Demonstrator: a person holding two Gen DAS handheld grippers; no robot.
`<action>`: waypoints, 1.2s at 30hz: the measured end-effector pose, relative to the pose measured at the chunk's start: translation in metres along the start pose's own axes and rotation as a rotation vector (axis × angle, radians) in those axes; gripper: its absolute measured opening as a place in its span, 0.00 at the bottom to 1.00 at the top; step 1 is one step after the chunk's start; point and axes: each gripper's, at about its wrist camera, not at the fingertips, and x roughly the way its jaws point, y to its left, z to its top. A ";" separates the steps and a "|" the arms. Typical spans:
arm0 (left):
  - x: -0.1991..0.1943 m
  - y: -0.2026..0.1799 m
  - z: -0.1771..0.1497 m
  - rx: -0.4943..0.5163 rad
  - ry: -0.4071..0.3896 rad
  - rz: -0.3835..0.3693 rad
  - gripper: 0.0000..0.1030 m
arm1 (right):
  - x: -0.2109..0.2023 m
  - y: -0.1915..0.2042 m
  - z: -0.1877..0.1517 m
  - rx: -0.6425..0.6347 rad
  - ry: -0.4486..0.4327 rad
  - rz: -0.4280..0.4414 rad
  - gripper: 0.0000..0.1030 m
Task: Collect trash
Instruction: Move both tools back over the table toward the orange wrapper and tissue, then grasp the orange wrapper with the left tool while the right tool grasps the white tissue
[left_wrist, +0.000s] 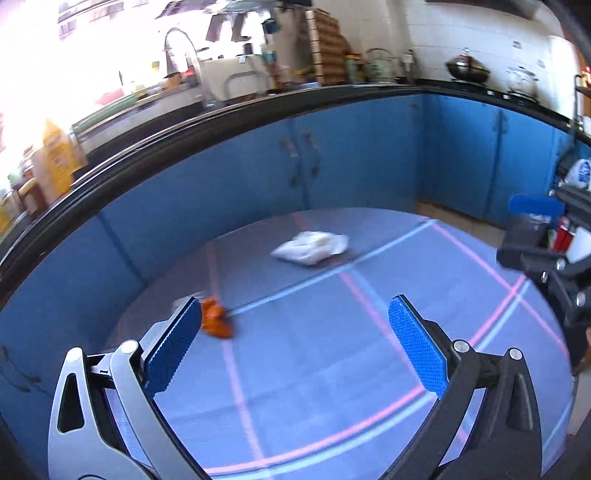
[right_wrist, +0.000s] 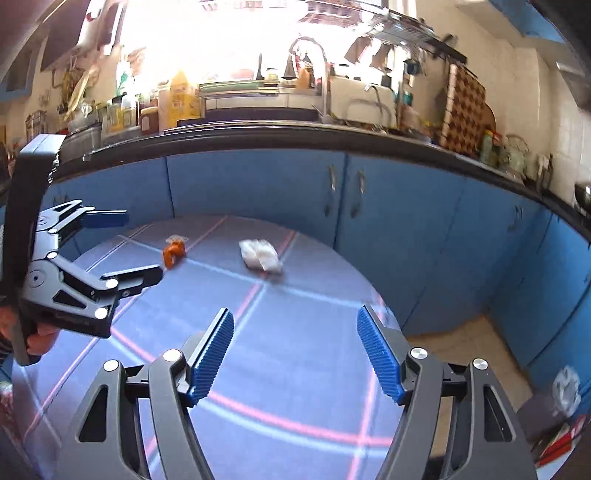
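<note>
1. Right up close, my right gripper (right_wrist: 295, 350) fills the bottom of the right wrist view, its blue ribbed pads (right_wrist: 212, 356) spread wide with nothing but table showing between them.
2. Same story on the other side: my left gripper (left_wrist: 295, 347) has its blue pads (left_wrist: 171, 345) well apart, nothing pinched, only bare surface in the gap.
3. Below both sits the round table (left_wrist: 332, 369), a blue-grey top crossed by pink and pale blue lines.
4. Here's the trash. An orange scrap (left_wrist: 216, 321) lies on the table just beside my left gripper's left pad, near it but whether touching I cannot tell through the blur.
5. From the right wrist view that orange scrap (right_wrist: 173, 253) sits toward the far left of the table, well ahead of my right gripper.
6. A crumpled white wrapper (left_wrist: 310, 248) lies further out, near the table's far edge, apart from the orange piece.
7. In the right wrist view the white wrapper (right_wrist: 260, 255) lies to the right of the orange scrap, on a pale line.
8. Behind the table runs a curve of blue cabinets (right_wrist: 258, 184) under a dark countertop (right_wrist: 258, 138) crowded with bottles and a tall tap.
9. At the right edge of the left wrist view, a bin (left_wrist: 532, 218) with a blue rim shows white stuff inside.
</note>
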 end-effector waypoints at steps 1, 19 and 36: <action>0.002 0.008 -0.002 -0.004 -0.001 0.016 0.97 | 0.007 0.004 0.006 -0.002 0.008 0.006 0.82; 0.104 0.108 -0.019 -0.134 0.183 -0.016 0.80 | 0.174 0.045 0.061 -0.144 0.209 0.064 0.92; 0.103 0.116 -0.025 -0.196 0.216 -0.029 0.23 | 0.176 0.042 0.057 -0.100 0.280 0.128 0.13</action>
